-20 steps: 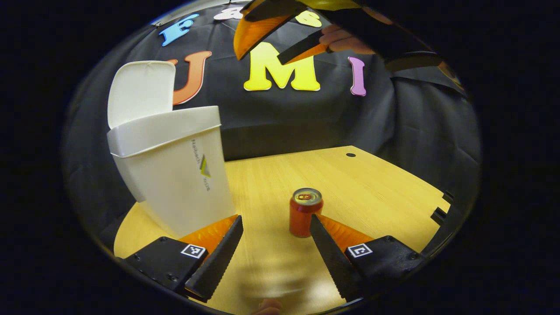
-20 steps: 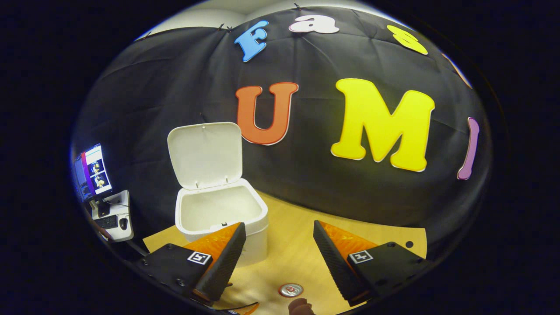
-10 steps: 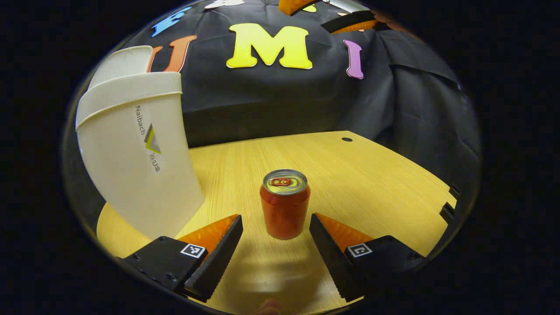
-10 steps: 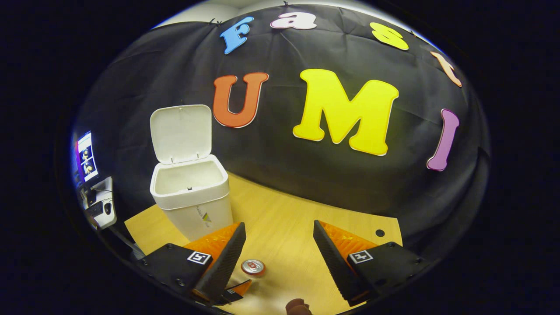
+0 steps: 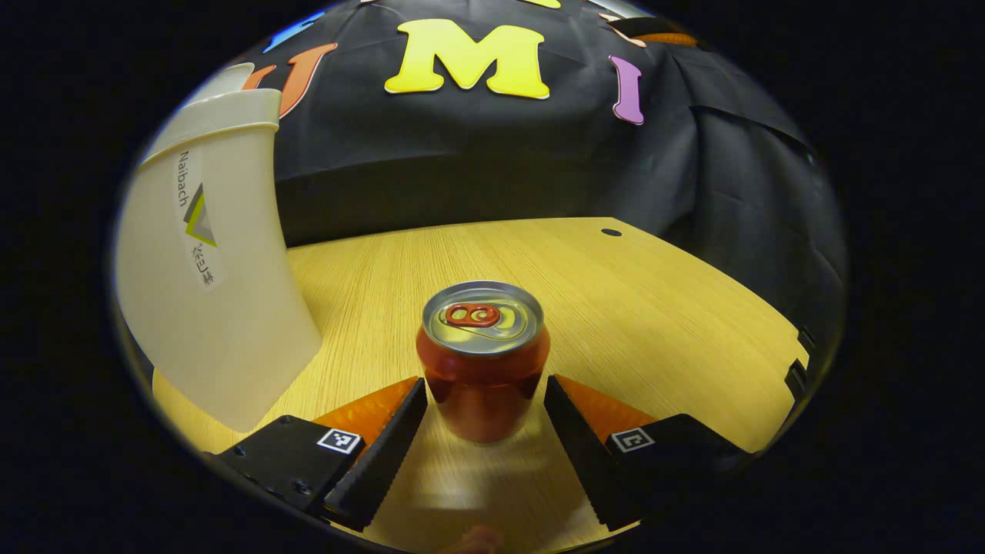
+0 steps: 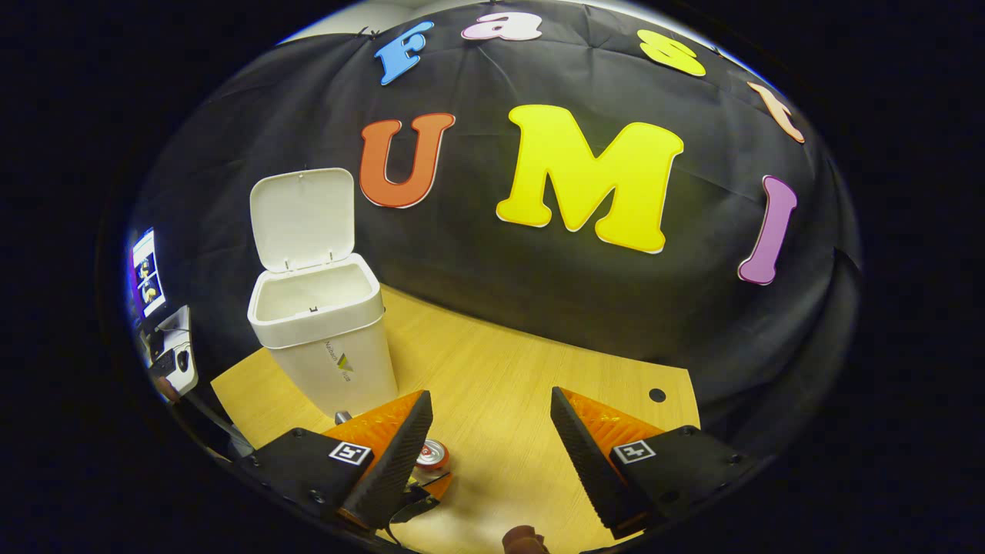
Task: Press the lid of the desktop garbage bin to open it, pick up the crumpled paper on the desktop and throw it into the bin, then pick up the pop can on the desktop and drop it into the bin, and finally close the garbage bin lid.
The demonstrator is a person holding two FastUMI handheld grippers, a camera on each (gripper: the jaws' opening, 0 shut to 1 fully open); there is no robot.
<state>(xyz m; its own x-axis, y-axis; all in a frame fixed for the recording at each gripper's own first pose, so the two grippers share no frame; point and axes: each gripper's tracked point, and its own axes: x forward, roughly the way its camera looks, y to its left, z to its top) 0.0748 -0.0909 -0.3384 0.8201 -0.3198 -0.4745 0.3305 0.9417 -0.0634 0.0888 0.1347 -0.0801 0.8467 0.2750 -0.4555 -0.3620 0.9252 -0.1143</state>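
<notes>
We are on the can step: our left claw [image 5: 485,419] stands spread around the upright pop can [image 5: 483,358] on the counter [image 5: 654,308], so next it must pinch and lift toward the open garbage bin [image 6: 319,331].

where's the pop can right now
In the left gripper view the pop can stands upright on the desk, between the open left gripper fingers, right of the bin.

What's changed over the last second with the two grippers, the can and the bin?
The left gripper closed in on the pop can, which now stands between its open fingers, not yet gripped. The right gripper drew back from the bin. Can upright, bin lid open, as before.
</notes>
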